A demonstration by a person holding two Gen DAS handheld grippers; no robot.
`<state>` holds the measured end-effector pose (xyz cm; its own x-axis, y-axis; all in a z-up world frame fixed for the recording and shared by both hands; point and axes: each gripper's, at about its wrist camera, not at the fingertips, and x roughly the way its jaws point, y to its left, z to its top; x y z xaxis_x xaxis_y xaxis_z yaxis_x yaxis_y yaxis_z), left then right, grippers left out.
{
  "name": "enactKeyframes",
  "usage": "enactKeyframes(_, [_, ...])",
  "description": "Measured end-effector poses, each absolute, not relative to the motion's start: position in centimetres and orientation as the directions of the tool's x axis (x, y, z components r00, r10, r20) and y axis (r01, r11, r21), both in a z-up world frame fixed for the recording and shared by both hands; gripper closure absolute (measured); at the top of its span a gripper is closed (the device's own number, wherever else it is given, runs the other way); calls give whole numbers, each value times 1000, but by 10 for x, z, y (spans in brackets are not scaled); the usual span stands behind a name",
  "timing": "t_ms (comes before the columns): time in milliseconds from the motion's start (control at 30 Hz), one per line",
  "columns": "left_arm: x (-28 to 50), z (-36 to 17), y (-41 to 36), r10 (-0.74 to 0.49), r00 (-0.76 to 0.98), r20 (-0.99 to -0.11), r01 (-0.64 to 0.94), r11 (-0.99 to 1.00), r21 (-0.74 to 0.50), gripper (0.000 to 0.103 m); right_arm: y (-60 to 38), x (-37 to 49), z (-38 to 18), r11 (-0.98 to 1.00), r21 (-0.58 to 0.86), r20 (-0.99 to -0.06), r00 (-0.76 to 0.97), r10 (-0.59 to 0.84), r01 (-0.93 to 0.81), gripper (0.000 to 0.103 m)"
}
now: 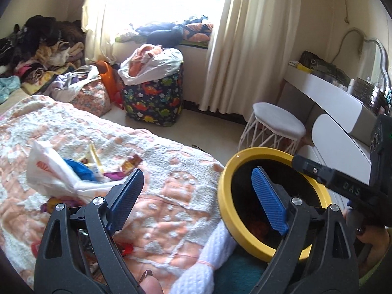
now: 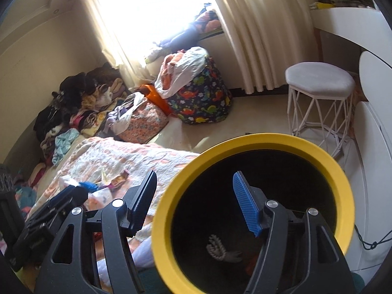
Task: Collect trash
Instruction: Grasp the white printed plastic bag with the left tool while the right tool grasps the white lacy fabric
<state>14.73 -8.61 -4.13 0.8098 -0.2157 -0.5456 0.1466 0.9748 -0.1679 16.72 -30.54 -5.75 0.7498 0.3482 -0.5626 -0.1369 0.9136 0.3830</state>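
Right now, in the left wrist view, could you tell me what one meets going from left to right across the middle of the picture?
White plastic bag on the bedspread → snack wrappers → yellow-rimmed bin → white dressing table.

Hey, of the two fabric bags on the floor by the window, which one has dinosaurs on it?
The taller dark bag, nearest the curtain, topped by a white plastic bag. The other, the low pink floral bag, has no dinosaurs.

Yellow-rimmed bin (image 2: 254,147) beside bed (image 2: 127,156)
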Motion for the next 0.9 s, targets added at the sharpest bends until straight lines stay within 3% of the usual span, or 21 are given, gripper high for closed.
enactKeyframes(567, [141, -34, -16, -91, 849, -521, -20, 979, -203, 22, -206, 128, -63, 864, 274, -635, 594, 493, -423, 33])
enactKeyframes(900, [138, -39, 27, -6, 847, -531, -134, 965, -225, 22, -156, 99, -77, 809, 148, -720, 499, 482, -568, 31])
